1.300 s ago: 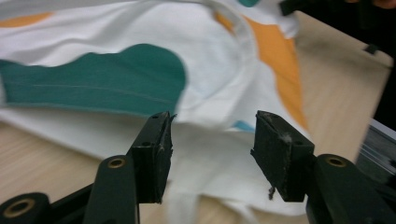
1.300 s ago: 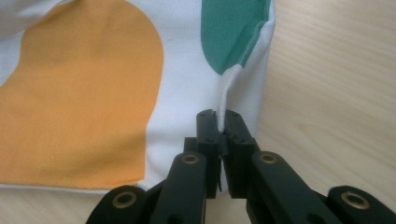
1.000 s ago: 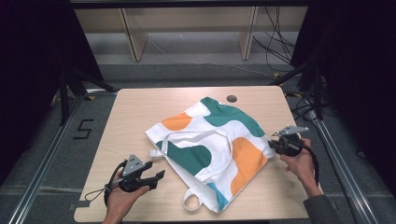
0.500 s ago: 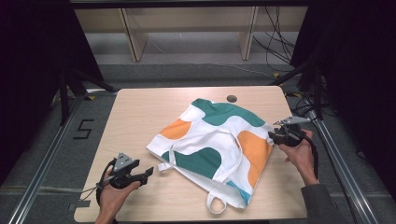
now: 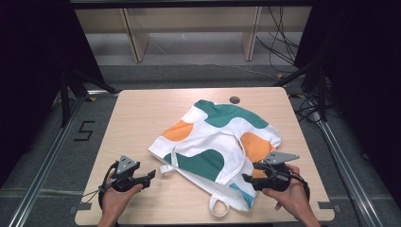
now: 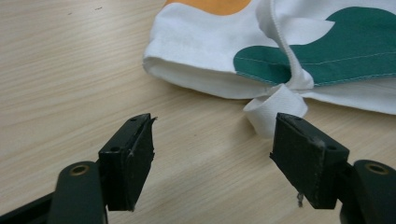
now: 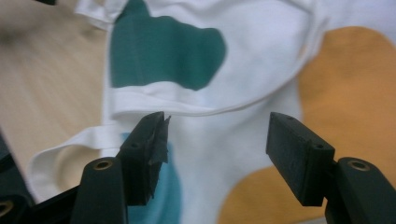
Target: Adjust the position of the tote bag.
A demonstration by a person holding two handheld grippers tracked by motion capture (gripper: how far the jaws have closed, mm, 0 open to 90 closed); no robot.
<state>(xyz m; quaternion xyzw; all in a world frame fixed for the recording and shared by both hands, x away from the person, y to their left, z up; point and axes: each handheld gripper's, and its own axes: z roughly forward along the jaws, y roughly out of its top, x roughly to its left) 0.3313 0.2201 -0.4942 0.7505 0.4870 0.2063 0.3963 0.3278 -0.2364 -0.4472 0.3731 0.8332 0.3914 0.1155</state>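
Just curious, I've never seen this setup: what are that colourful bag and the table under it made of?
The bag looks like woven cotton or canvas, matte, white with green and orange patches: stitched hems and soft folds show. Its strap seems to be the same cloth. The table looks like pale wood or wood-grain laminate, smooth; which one is unclear.

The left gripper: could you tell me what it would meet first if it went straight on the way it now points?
Most likely the white strap loop at the near edge of the patterned cloth bag; the left gripper is open, with bare table just ahead. Depth is uncertain.
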